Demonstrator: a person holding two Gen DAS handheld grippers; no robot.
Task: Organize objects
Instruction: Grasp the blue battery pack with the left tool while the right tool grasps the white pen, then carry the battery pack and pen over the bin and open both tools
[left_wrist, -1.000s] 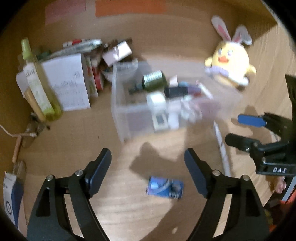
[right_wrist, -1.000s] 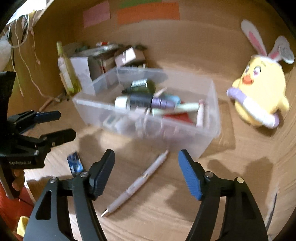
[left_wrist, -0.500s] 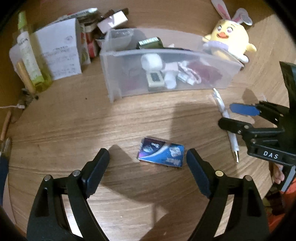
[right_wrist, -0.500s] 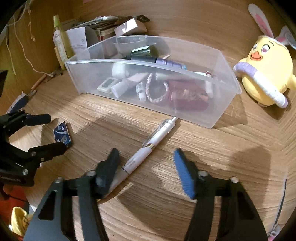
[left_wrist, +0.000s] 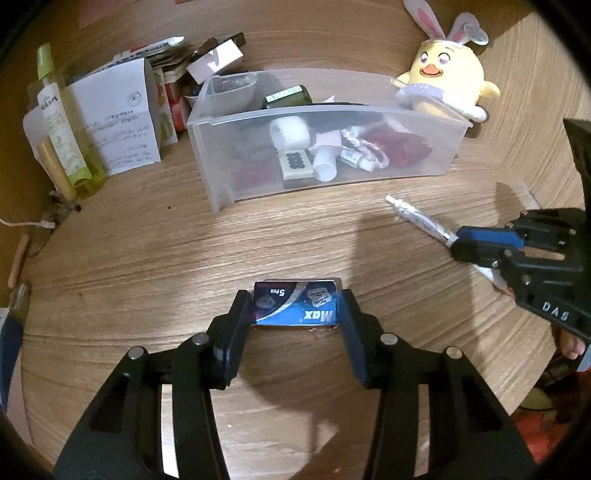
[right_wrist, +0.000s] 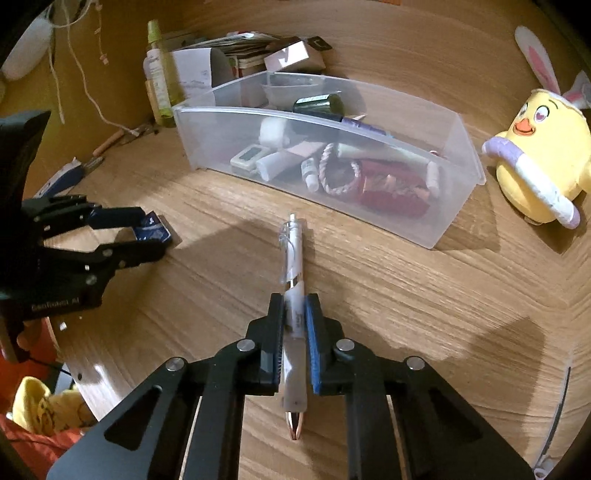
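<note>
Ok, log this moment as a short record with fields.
left gripper: shut on blue packet, flat on table
right gripper: shut on pen, lying on table
bin: clear, already holds small items, beyond both grippers
plush chick: beside bin
bottle: upright, other side of bin

The left gripper (left_wrist: 295, 306) is reaching low over the table, and its two fingers (left_wrist: 236, 325) are pressing on both sides of a small blue box (left_wrist: 295, 304). The right gripper (right_wrist: 294, 314) is also down low, and its fingers (right_wrist: 276, 325) are squeezing tight around a white pen (right_wrist: 292, 280).
</note>
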